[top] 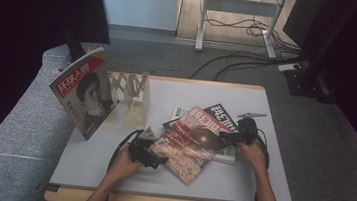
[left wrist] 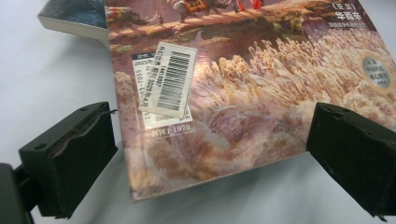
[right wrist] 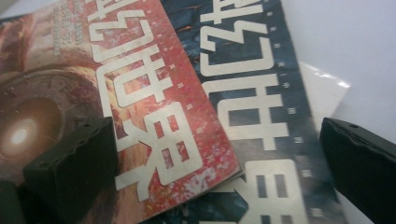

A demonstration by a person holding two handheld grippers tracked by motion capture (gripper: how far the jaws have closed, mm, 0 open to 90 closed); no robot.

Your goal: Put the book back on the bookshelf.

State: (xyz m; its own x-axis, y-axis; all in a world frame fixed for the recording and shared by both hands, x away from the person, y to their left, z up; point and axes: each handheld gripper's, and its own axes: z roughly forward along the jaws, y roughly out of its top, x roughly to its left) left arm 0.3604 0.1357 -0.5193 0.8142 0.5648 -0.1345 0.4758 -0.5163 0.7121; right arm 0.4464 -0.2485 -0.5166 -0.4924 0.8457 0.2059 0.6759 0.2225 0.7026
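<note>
I see the left gripper [left wrist: 205,154] with jaws released, red magazine [left wrist: 243,93] corner between them; barcode sticker [left wrist: 169,80], "1979" readable. Right gripper [right wrist: 219,163] also released over two stacked magazines; dark magazine [right wrist: 261,116] sits underneath.

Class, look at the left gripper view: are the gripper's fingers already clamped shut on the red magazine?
No: the left gripper stands open, its fingers spread to either side of the red magazine corner without pinching it.

A magazine with a face [top: 84,95] stands upright against a wooden rack [top: 132,93], far left and beyond the left tool [top: 153,154], on the counter [top: 238,182].
</note>
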